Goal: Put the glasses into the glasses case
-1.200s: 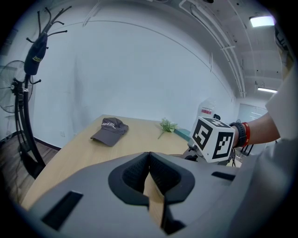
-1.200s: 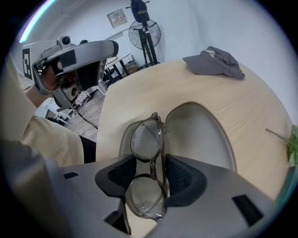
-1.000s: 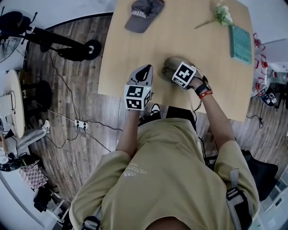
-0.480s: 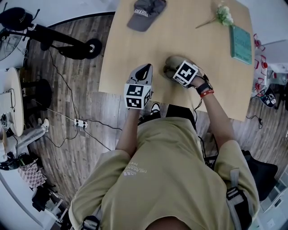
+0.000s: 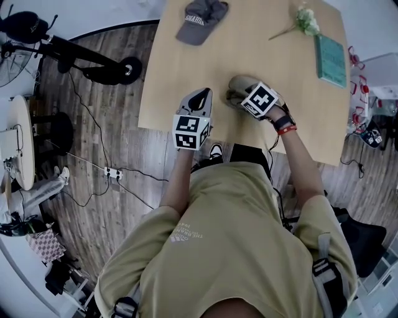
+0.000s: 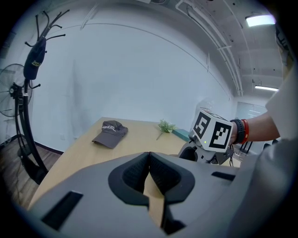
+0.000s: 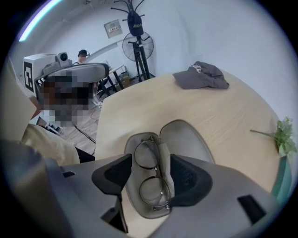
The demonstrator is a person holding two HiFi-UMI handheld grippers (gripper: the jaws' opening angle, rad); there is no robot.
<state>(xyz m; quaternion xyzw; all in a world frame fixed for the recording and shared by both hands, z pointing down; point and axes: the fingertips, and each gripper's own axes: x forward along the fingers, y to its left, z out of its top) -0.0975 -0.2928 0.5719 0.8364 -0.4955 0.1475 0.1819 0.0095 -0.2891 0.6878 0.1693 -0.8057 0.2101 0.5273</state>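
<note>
Wood table [image 5: 249,46], head view: pale top with a grey cap [image 5: 200,22] at the far edge, and a green sprig [image 5: 305,18] and a teal book [image 5: 331,60] towards the right.
Left gripper [image 5: 199,94], head view: at the near edge of the table, well left of the case.
Right gripper [image 5: 241,94], head view: tilted steeply down over the glasses case [image 5: 239,82].
Left gripper, left gripper view [image 6: 149,155]: jaws closed together with nothing between them, held above the table [image 6: 79,158]; cap [image 6: 110,134] and sprig [image 6: 165,126] ahead.
Right gripper, right gripper view [image 7: 150,160]: jaws wide apart and opening, gripping nothing.
Glasses [image 7: 150,155], right gripper view: round-rimmed, folded, lying inside the lower half of the open case, between the two pads, which do not press on them.
Glasses case [image 7: 186,142], right gripper view: grey, lid swung open flat on the table [image 7: 233,116].
Background, right gripper view: cap [image 7: 202,76] further off, a standing fan [image 7: 135,46] beyond the table.
</note>
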